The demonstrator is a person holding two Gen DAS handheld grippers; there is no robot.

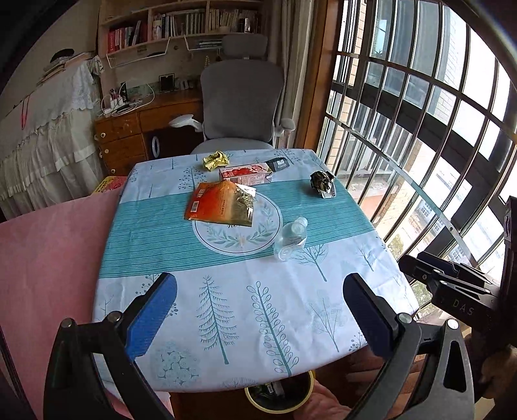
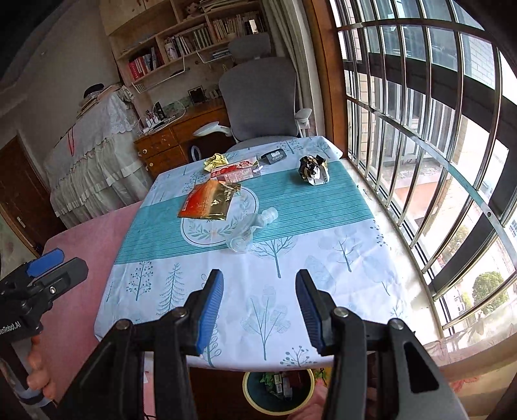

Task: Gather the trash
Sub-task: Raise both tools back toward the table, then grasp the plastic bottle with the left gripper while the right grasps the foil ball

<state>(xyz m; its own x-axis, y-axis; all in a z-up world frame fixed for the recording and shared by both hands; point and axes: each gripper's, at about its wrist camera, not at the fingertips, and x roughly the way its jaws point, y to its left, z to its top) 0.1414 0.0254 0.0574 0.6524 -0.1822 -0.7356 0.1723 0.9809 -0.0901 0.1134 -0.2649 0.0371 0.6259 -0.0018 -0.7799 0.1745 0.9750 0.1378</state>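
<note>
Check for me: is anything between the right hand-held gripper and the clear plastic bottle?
Nothing visible. Only bare tablecloth lies between the open right hand-held gripper and the clear plastic bottle; the orange packet sits beyond it.

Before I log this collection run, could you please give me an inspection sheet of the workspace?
Surface: table under a white and teal tree-print cloth.
Job's things: orange snack bag, clear plastic bottle, red carton, yellow wrapper, dark crumpled wrapper, black packet; bin below the near edge already holds trash.
Clutter: nothing seen.
Grippers: left hand-held gripper open, empty; right hand-held gripper open, empty; both short of the items.
Cables: white cords on the desk.
Surroundings: grey chair, bookshelf, barred window, pink cover.
</note>
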